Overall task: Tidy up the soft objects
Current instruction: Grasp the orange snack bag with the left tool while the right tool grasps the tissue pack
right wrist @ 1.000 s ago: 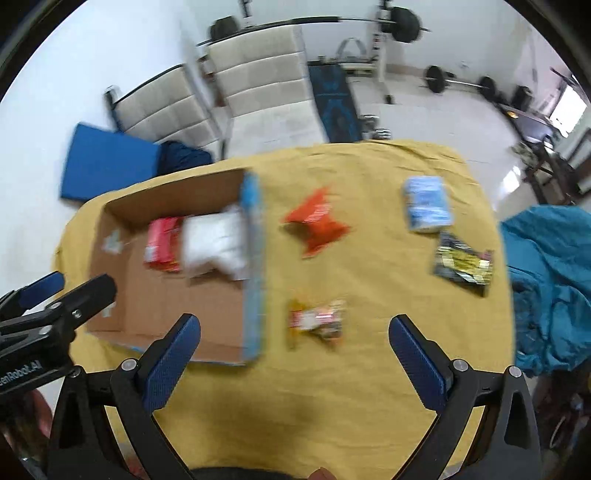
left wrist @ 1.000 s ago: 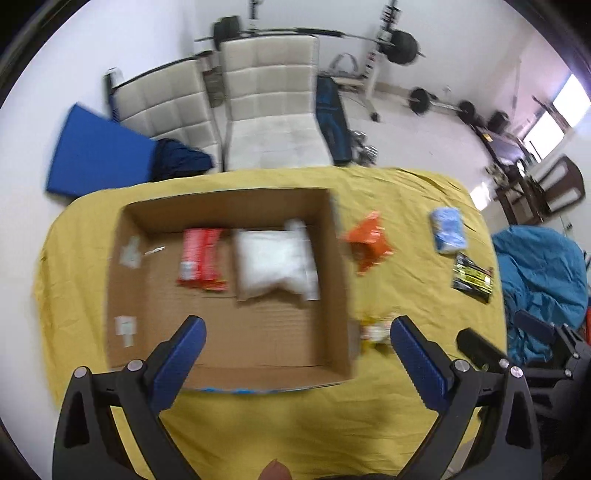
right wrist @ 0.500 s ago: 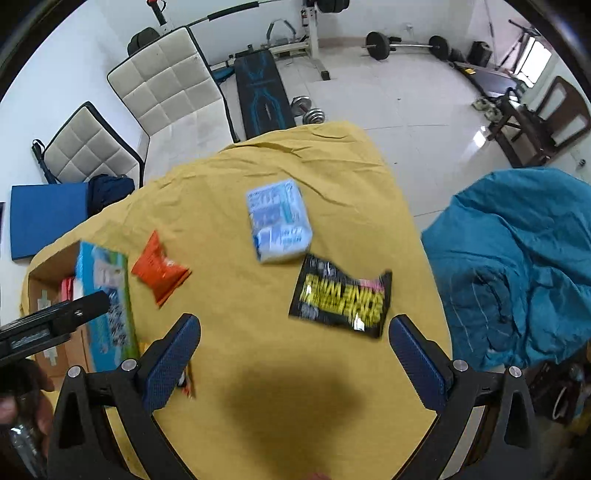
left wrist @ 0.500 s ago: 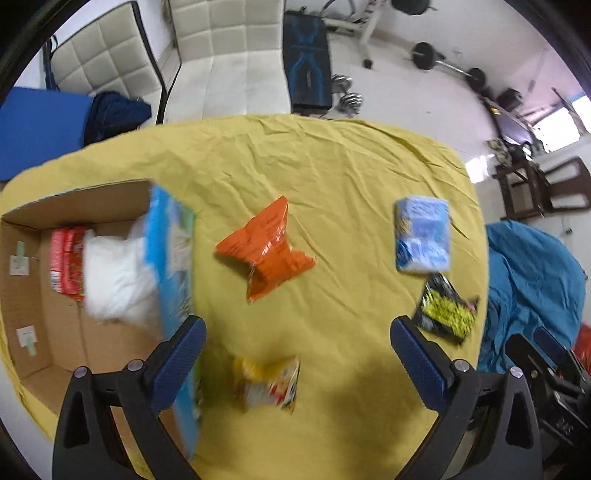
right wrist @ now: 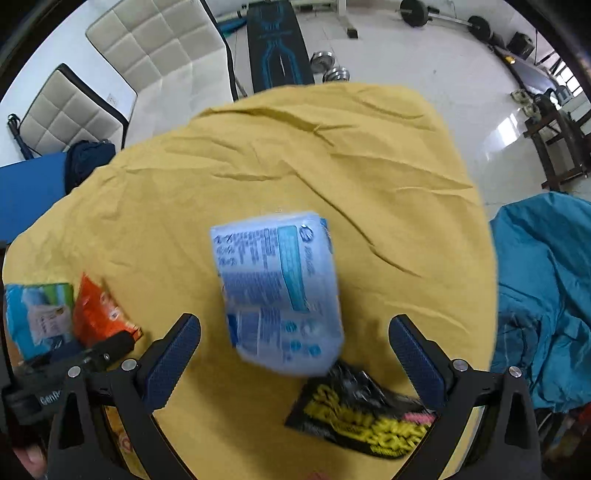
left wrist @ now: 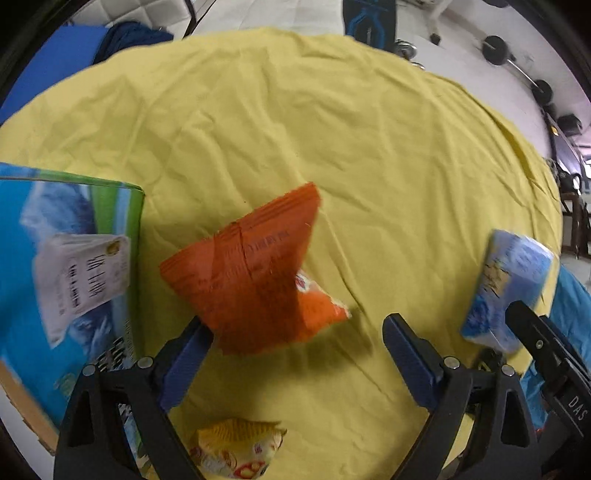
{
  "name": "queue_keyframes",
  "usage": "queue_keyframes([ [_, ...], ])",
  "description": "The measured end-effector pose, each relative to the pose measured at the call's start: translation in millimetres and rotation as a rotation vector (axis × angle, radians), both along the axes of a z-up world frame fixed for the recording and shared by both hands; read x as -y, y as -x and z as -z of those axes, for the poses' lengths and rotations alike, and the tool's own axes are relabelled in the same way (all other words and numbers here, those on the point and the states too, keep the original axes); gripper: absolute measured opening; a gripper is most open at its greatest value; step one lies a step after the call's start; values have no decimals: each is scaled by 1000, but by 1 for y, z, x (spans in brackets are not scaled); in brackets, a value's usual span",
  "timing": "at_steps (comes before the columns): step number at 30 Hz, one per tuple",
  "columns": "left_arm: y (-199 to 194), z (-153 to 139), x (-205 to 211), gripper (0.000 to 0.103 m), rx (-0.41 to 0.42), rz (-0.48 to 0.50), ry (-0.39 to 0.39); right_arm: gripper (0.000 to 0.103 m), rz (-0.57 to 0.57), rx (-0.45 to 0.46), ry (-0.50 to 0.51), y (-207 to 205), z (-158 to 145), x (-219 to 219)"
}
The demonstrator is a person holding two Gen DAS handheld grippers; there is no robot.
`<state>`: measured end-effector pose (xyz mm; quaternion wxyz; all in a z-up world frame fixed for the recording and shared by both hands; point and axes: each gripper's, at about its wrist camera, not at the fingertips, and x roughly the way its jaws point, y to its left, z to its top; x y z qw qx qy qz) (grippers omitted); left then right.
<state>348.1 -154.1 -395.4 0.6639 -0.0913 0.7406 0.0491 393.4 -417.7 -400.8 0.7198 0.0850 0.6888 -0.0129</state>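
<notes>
An orange snack packet [left wrist: 255, 273] lies on the yellow cloth [left wrist: 332, 129], just ahead of my open, empty left gripper [left wrist: 295, 365]. It also shows in the right wrist view [right wrist: 99, 314]. A pale blue tissue pack [right wrist: 280, 291] lies ahead of my open, empty right gripper [right wrist: 295, 362]; it also shows at the right of the left wrist view [left wrist: 506, 288]. A black and yellow packet [right wrist: 362, 417] lies low between the right fingers. A yellow and red packet [left wrist: 236, 446] lies under the left gripper.
The cardboard box's printed blue and green side [left wrist: 66, 280] stands close on the left. A teal cloth heap [right wrist: 543, 295] lies past the table's right edge. White chairs [right wrist: 155, 55] and gym weights [right wrist: 443, 18] stand beyond the far edge.
Both grippers have moved forward and down, away from the box. The orange packet now sits close before the left gripper, the blue tissue pack close before the right. Both stay open.
</notes>
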Motion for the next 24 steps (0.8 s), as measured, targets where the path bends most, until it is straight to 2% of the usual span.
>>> queue_keyframes([
  [3,-4,9,-5,92,11,-18,0,103,-1,-33,-22,-8,19,-3],
  [6,-6,14,-4,73,9,-3,-16,103,0,-52,-24,-11,30,-4],
  [8,-6,15,-3,71,13,9,-25,103,7,-59,-25,-12,36,-2],
  [10,-7,14,-2,58,26,15,-32,103,17,-65,-32,-12,39,-1],
  [14,-9,11,-1,50,40,20,-27,102,27,-75,-36,-13,43,3],
  [16,-11,5,-7,47,45,32,-32,96,26,-84,-26,-17,43,6],
  [21,-12,-7,0,36,82,80,-51,59,5,-81,-5,-25,41,0],
  [24,2,-18,5,35,99,100,-57,48,2,-75,0,-24,37,-2],
])
